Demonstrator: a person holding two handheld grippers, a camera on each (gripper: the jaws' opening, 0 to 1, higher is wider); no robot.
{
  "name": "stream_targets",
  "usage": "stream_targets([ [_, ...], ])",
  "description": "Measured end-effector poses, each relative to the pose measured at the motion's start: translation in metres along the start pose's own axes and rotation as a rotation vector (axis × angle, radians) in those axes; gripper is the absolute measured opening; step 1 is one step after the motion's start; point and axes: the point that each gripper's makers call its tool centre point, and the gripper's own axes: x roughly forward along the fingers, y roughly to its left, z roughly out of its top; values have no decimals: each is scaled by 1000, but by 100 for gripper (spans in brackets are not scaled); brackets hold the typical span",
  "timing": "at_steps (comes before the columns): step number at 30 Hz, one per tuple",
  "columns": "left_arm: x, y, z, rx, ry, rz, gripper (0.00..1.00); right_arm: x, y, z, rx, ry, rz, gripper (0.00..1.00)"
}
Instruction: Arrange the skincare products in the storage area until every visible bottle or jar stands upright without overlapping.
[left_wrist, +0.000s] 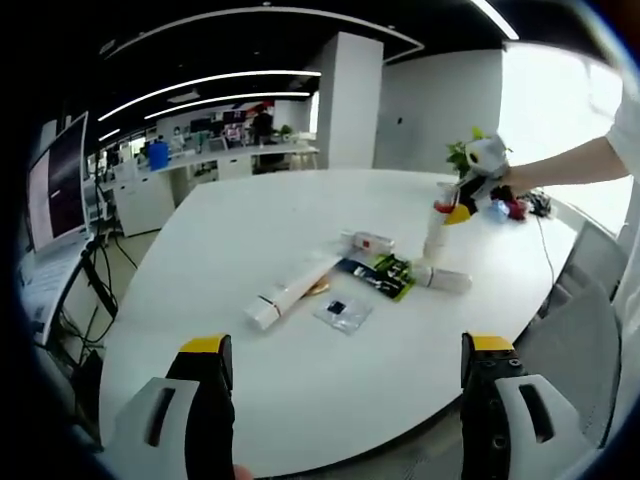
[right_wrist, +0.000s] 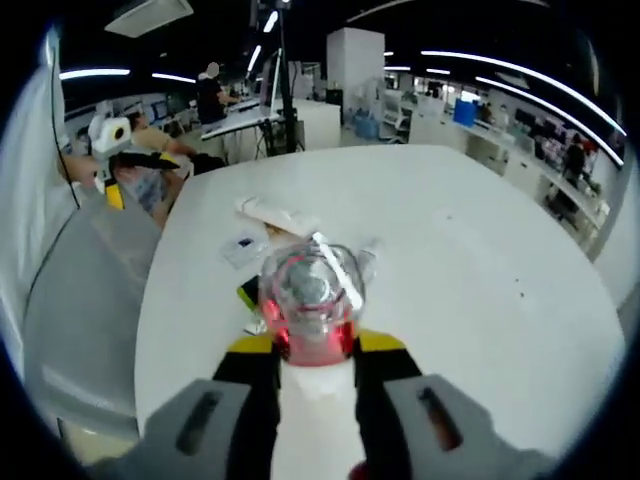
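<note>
1. Your right gripper (right_wrist: 318, 365) is clenched on the red-capped bottle (right_wrist: 312, 300), held upright over the table (right_wrist: 480, 270), cap towards the camera.
2. Your left gripper (left_wrist: 340, 360) is released, jaws wide apart, holding nothing.
3. Ahead of the left jaws, well apart, the long white tube (left_wrist: 290, 290) lies flat, its long axis slanting up to the right.
4. The small white bottle (left_wrist: 442, 278) lies on its side near your right gripper; take that one with the right.
</note>
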Motion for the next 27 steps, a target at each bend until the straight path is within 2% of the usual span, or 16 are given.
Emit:
stream_targets([
  [8, 0, 0, -2, 10, 9, 1, 93, 0, 0, 0, 4, -10, -1, 28],
  [16, 0, 1, -1, 10, 4, 7, 92, 3, -3, 3, 82, -26, -42, 28],
  [22, 0, 1, -1, 13, -2, 4, 92, -7, -12, 16, 174, -136, -181, 35],
  [25, 0, 1, 0, 13, -5, 4, 92, -17, -7, 27, 235, -245, -268, 36],
  [27, 0, 0, 0, 14, -8, 3, 92, -21, -3, 27, 260, -270, -321, 39],
])
